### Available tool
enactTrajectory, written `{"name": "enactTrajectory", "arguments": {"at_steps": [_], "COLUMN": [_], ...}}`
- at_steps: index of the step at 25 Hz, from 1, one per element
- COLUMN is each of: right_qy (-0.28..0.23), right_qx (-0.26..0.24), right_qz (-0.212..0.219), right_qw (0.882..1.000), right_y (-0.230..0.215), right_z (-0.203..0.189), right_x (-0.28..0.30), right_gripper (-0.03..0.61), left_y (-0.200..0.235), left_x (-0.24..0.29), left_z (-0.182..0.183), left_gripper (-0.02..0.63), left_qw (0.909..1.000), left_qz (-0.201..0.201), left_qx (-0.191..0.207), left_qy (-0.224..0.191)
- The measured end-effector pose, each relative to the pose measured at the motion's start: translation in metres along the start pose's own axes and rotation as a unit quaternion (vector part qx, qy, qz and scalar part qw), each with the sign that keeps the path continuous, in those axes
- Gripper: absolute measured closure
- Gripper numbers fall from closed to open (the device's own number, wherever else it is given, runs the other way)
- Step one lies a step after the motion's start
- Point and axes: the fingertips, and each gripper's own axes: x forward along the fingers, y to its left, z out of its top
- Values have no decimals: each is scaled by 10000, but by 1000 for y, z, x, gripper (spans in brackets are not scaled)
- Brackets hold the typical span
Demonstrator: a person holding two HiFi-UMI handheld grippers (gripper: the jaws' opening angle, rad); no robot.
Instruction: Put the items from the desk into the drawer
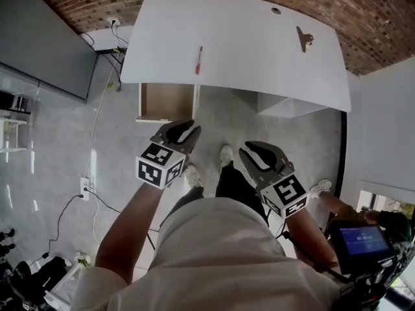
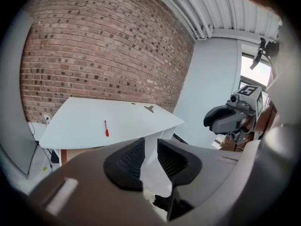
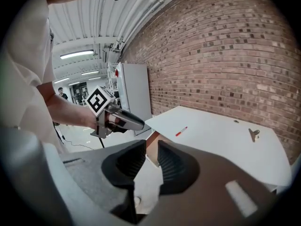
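Left gripper (image 1: 185, 132) and right gripper (image 1: 254, 153): jaws are held nearly together, a narrow gap being left, and nothing is gripped. Beyond them, an open drawer (image 1: 166, 101) is seen under the white desk (image 1: 246, 50), on which a red pen (image 1: 199, 59) and a binder clip (image 1: 303, 39) are laid well apart.

A white, flat-topped desk (image 1: 246, 50) stands against the brick wall, and a slim red pen (image 1: 199, 60) lies on its left part, lengthwise from the front edge toward the wall. Well to the right of the pen, and a little closer to the wall, a dark grey metal binder clip (image 1: 304, 39) lies on the top. A small round cable hole (image 1: 276, 10) sits right of the pen, near the wall edge. Just in front of the pen, under the desk's edge, a brown wooden drawer (image 1: 166, 101) stands open.
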Motion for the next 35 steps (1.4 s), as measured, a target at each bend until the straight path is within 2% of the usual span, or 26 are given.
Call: {"name": "enactTrajectory", "arguments": {"at_steps": [4, 11, 16, 23, 29, 33, 35], "right_qy": [50, 116, 235, 516, 648, 672, 676], "right_qx": [114, -24, 24, 160, 328, 411, 426], "right_qz": [143, 578, 845, 1002, 1035, 1007, 1016], "right_qw": [9998, 9983, 9961, 9935, 9920, 9918, 9916], "right_y": [-45, -129, -203, -195, -260, -273, -273], "right_z": [1, 31, 32, 21, 11, 8, 9], "right_x": [23, 63, 96, 96, 113, 117, 121], "right_gripper": [512, 512, 512, 512, 512, 512, 512], "left_y": [41, 112, 172, 211, 244, 246, 245], "left_x": [53, 136, 211, 221, 279, 282, 280], "left_z": [18, 41, 29, -4, -9, -14, -16], "left_gripper": [523, 523, 523, 523, 523, 528, 544], "left_qw": [9995, 9944, 9848, 9687, 9527, 9439, 9424], "left_qz": [255, 769, 1104, 1466, 1694, 1776, 1769], "left_qx": [-62, -376, -597, -720, -749, -746, -748], "left_qy": [166, 616, 1199, 1869, 2408, 2682, 2739]}}
